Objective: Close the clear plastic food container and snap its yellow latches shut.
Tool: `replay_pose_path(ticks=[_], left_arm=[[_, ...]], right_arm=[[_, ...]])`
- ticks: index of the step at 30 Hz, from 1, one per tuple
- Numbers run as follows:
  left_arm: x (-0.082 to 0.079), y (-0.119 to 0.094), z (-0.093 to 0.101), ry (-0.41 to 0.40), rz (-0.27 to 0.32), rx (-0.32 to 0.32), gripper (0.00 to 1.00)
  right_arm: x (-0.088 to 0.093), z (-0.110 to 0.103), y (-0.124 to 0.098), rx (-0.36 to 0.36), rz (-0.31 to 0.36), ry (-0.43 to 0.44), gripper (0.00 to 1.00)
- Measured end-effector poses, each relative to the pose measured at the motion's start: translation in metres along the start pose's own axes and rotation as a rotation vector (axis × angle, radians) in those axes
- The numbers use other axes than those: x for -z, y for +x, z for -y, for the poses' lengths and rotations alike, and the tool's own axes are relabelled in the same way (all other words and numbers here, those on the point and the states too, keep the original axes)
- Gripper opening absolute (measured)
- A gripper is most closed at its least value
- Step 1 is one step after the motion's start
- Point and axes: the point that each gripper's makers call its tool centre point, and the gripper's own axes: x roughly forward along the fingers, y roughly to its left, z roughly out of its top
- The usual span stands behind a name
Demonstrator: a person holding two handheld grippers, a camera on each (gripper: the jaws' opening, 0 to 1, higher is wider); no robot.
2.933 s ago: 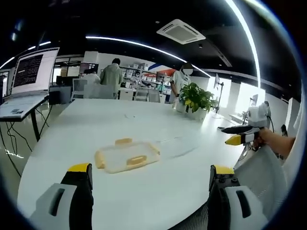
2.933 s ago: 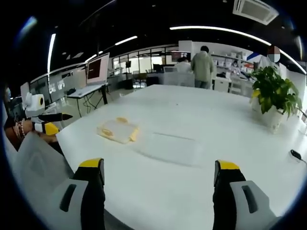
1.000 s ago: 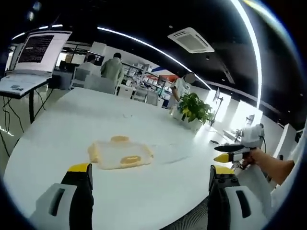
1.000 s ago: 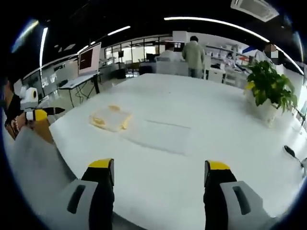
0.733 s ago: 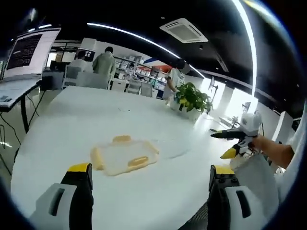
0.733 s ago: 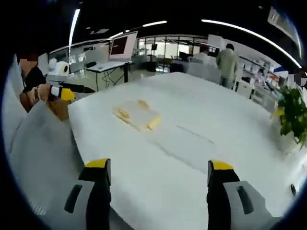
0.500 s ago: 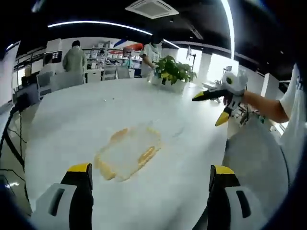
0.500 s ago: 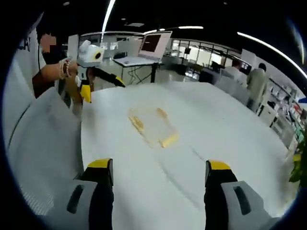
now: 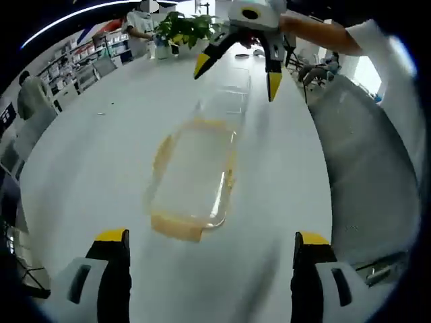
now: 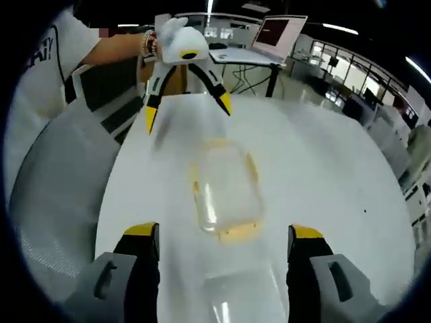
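Grippers now nearer container (image 9: pixel 192 171) — laptop (image 10: pixel 273 32) behind.

One clear container with yellow latches (image 9: pixel 194 176) lies at centre frame, and one clear lid (image 9: pixel 229 94) above it. Two grippers: the left gripper (image 10: pixel 187 91) at the upper left of the right gripper view, the right gripper (image 9: pixel 237 66) at the top of the left gripper view. One potted plant (image 9: pixel 180 25) at top. One laptop (image 10: pixel 273 35) at upper right.

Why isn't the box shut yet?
The lid lies flat on the table beside the box, not on it. Both grippers hover open.
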Motion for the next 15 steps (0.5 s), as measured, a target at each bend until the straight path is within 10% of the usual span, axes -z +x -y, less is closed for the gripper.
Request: replay_pose_path(ticks=[15], left_arm=[[0.012, 0.033, -0.036, 0.144, -0.138, 0.058, 0.72]], right_arm=[[0.027, 0.015, 0.047, -0.136, -0.143, -0.057, 0.67]])
